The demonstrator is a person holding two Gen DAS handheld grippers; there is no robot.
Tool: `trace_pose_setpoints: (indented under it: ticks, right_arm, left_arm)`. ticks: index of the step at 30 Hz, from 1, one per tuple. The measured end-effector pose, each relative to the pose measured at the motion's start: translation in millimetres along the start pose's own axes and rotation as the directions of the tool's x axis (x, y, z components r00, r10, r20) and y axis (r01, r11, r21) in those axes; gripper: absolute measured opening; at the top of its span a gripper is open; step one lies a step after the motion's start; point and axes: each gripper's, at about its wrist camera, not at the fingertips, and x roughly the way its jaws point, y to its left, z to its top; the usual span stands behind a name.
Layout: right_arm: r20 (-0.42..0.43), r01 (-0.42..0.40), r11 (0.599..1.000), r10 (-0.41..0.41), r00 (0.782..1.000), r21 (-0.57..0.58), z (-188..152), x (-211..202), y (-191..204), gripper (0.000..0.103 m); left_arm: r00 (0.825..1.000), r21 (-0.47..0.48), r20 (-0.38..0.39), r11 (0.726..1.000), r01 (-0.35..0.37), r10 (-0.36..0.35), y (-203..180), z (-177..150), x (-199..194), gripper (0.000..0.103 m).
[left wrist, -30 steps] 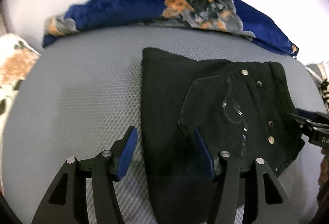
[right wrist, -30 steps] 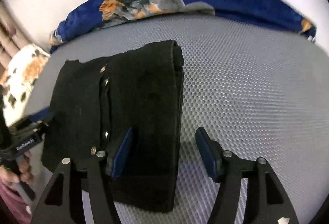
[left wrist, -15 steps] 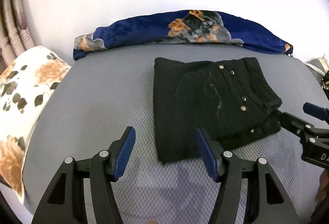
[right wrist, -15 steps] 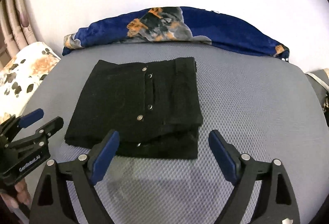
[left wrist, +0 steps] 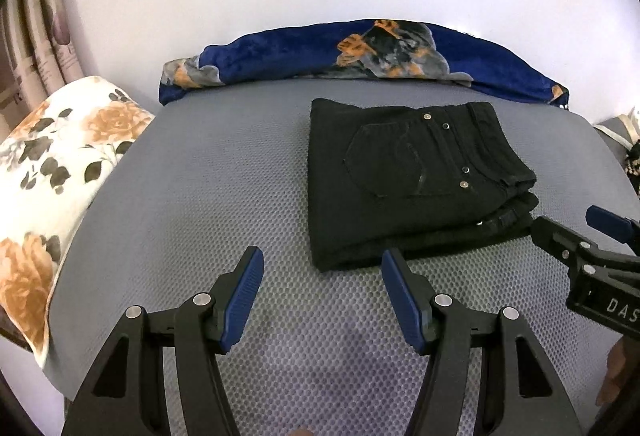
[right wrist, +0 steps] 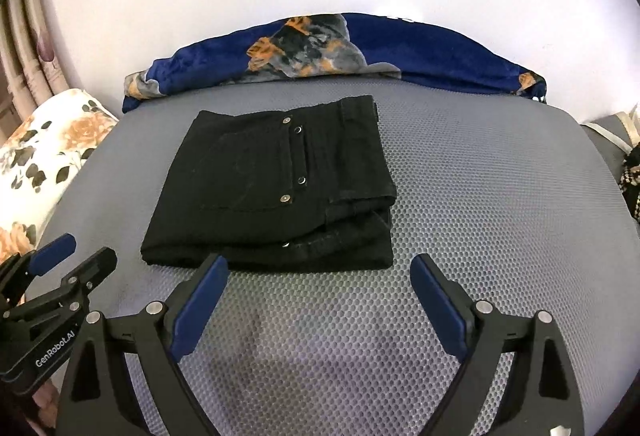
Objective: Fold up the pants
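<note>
Folded black pants (left wrist: 408, 180) on the grey mattress (left wrist: 200, 196), left tool (left wrist: 322, 276) and right tool (right wrist: 318, 278) both released and empty; a stray nudge could spill the loosely stacked layers.

Your folded pants (left wrist: 404, 180) on the mattress (left wrist: 208, 196), blanket (left wrist: 360, 52) behind them, pillow (left wrist: 52, 172) to your left.
</note>
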Motion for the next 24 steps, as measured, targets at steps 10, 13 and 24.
trace_pose_setpoints:
  ticks: [10, 13, 24]
  right_arm:
    - [-0.016, -0.016, 1.000, 0.016, 1.000, -0.001, -4.8, 0.3, 3.8, 0.092]
    - [-0.016, -0.019, 1.000, 0.019, 1.000, 0.001, -5.5, 0.0, 4.2, 0.092]
    - [-0.037, -0.035, 0.999, 0.036, 0.999, 0.016, -8.9, 2.7, 3.3, 0.092]
  left_arm:
    - [0.999, 0.021, 0.027, 0.999, -0.026, 0.025, -2.5, -1.7, -5.8, 0.062]
    - [0.999, 0.023, 0.026, 0.999, -0.027, 0.027, -2.6, -1.5, -5.5, 0.062]
    - [1.000, 0.032, 0.020, 0.999, -0.012, 0.011, -4.3, -1.5, -3.7, 0.062]
